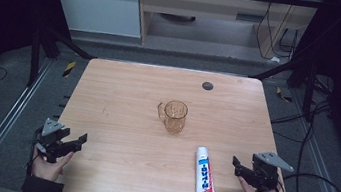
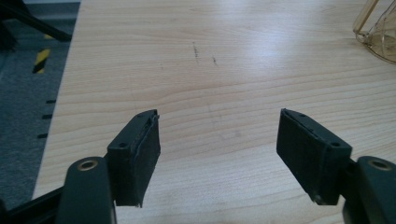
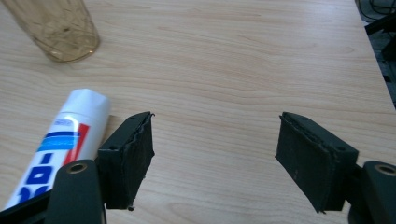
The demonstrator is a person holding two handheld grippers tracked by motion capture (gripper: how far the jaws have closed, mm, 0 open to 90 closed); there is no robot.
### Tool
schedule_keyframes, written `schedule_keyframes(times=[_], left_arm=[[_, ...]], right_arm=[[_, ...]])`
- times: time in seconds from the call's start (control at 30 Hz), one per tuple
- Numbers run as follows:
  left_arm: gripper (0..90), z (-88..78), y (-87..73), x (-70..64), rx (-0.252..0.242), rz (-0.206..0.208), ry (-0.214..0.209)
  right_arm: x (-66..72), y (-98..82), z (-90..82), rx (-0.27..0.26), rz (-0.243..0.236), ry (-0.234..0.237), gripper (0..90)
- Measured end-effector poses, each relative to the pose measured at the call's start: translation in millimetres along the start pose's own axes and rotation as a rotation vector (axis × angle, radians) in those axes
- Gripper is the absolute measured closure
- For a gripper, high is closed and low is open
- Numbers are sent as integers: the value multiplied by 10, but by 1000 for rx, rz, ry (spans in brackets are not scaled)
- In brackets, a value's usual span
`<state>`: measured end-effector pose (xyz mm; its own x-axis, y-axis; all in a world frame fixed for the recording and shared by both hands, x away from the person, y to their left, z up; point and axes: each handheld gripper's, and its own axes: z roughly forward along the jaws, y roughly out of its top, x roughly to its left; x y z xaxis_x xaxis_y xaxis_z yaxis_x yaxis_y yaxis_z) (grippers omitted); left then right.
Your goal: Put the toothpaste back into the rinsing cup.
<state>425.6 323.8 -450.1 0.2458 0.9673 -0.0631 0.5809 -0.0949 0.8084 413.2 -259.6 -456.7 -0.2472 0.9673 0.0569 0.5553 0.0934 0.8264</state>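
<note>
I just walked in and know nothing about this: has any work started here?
Nothing looks done. The clear amber glass mug stands empty and the white toothpaste tube lies flat beside it. The left gripper and right gripper hold nothing, jaws apart. Everything remains.

the toothpaste tube (image 1: 205, 173) carries blue and red lettering, too blurred and small to read.

clear amber glass mug (image 2: 379, 35) cut off at upper right of the left gripper view; its top is cropped at upper left of the right gripper view. white toothpaste tube with blue and red print (image 3: 56, 142): lower end cropped at lower left there, lettering unreadable.
</note>
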Motion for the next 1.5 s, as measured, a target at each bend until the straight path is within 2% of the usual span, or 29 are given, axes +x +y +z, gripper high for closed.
schedule_keyframes(times=[0.1, 0.17, 0.3, 0.53, 0.77, 0.87, 0.93, 1.07, 1.13, 1.17, 1.27, 1.4, 1.5], left_arm=[[307, -58, -56, -17, -25, 10, 36], [308, -60, -74, -13, -28, 5, 34], [336, -26, -100, 0, -14, 6, 43], [345, 57, -117, -27, 25, 30, 43], [350, 74, -123, -42, 34, 46, 54], [350, 76, -121, -52, 35, 54, 56], [350, 84, -122, -61, 40, 62, 58], [351, 92, -123, -68, 45, 68, 61], [353, 93, -123, -68, 46, 68, 62], [353, 94, -122, -68, 47, 69, 62], [352, 103, -122, -69, 53, 72, 61], [349, 111, -123, -79, 55, 81, 65], [346, 114, -123, -85, 55, 89, 67]], right_arm=[[63, -6, -37, 13, -23, 24, 309], [87, -13, -41, 22, -24, 34, 320], [218, -50, -36, 68, -59, 74, 436], [363, -92, -34, 97, -100, 127, 555], [527, -148, -5, 158, -141, 188, 697], [555, -164, -10, 168, -153, 193, 738], [604, -170, -26, 171, -164, 218, 800], [659, -164, -39, 173, -176, 243, 853], [734, -166, -45, 181, -186, 270, 895], [734, -166, -45, 181, -186, 270, 895], [807, -173, -40, 190, -188, 310, 899], [956, -207, -2, 218, -197, 366, 900], [1001, -228, 28, 232, -213, 380, 899]])
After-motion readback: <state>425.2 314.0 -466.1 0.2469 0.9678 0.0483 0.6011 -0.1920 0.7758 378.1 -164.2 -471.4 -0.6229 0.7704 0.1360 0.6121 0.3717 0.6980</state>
